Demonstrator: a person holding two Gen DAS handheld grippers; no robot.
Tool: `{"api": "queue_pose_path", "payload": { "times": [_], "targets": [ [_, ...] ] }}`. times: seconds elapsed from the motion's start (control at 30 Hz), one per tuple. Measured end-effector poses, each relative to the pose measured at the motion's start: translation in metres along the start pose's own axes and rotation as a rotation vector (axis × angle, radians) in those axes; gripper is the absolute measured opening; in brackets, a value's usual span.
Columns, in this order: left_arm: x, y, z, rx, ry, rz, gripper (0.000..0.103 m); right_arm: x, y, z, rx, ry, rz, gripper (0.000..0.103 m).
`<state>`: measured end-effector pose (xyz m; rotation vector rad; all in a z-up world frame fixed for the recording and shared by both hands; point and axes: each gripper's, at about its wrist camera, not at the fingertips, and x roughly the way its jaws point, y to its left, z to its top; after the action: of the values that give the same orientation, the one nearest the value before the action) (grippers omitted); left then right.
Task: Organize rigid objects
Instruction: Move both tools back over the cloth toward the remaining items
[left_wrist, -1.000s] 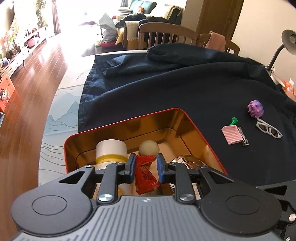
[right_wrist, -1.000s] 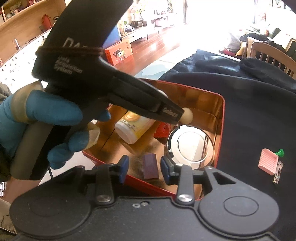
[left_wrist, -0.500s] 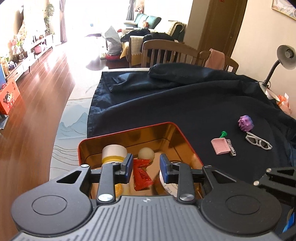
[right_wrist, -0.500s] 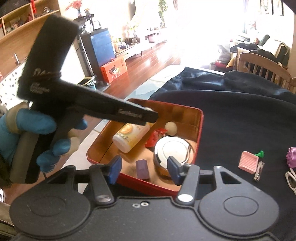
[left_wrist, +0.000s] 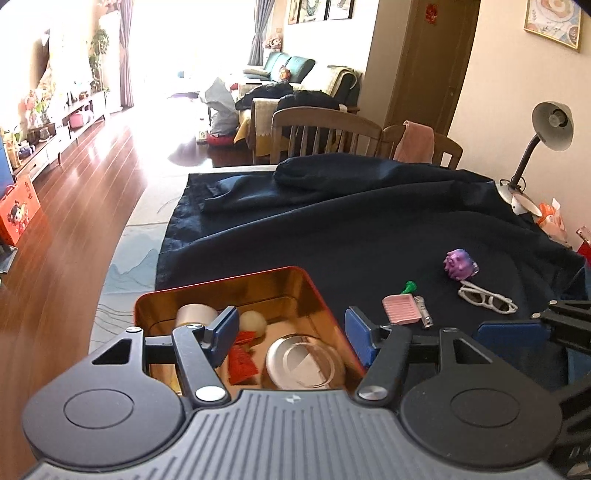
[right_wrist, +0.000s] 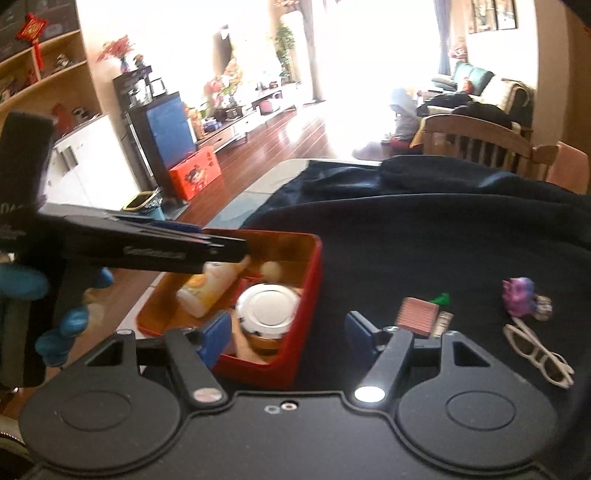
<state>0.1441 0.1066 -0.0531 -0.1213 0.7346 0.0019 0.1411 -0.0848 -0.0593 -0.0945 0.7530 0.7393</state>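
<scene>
A red tin with a gold inside (left_wrist: 303, 275) (right_wrist: 312, 266) sits at the near left of the dark cloth. It holds a white bottle (right_wrist: 207, 291), a beige ball (left_wrist: 253, 323), a red packet (left_wrist: 242, 363) and a round silver lid (left_wrist: 304, 365) (right_wrist: 267, 308). On the cloth to the right lie a pink ridged piece (left_wrist: 400, 309) (right_wrist: 417, 317), a green pin (left_wrist: 409, 287), a metal clipper (left_wrist: 423, 314), a purple toy (left_wrist: 460, 263) (right_wrist: 519, 295) and white glasses (left_wrist: 487, 300) (right_wrist: 537, 354). My left gripper (left_wrist: 291, 334) is open and empty above the tin. My right gripper (right_wrist: 284, 338) is open and empty above the tin's near right corner.
The dark blue cloth (left_wrist: 369, 221) covers the table, bunched at the far edge. Wooden chairs (left_wrist: 325, 136) stand behind it. A desk lamp (left_wrist: 546, 133) stands at the far right. The table edge and wood floor (left_wrist: 74, 206) lie to the left.
Both grippers have opened wide and pulled up and back from the tin. The red packet and a small dark purple block were left inside it.
</scene>
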Motion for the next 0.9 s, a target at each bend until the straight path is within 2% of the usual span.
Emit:
{"api": "queue_pose_path", "payload": {
  "times": [0.03, 0.23, 0.3, 0.43, 0.53, 0.9],
  "targets": [
    [0.000, -0.004, 0.000, -0.001, -0.004, -0.004, 0.067, -0.003, -0.007, -0.001, 0.008, -0.007, -0.007, 0.077],
    [0.003, -0.032, 0.003, 0.007, -0.019, -0.005, 0.073, -0.016, -0.044, -0.006, 0.046, -0.022, -0.031, 0.087],
    [0.006, -0.042, 0.005, 0.004, -0.022, 0.002, 0.080, -0.020, -0.056, -0.009, 0.053, -0.026, -0.039, 0.090],
    [0.014, -0.060, 0.007, -0.016, -0.022, 0.009, 0.082, -0.029, -0.079, -0.012, 0.061, -0.052, -0.060, 0.103],
    [0.022, -0.072, 0.006, -0.030, -0.016, 0.019, 0.082, -0.034, -0.095, -0.014, 0.052, -0.068, -0.070, 0.103],
    [0.063, -0.118, 0.007, -0.056, 0.031, 0.037, 0.083, -0.032, -0.164, -0.014, 0.064, -0.047, -0.122, 0.103]
  ]
}}
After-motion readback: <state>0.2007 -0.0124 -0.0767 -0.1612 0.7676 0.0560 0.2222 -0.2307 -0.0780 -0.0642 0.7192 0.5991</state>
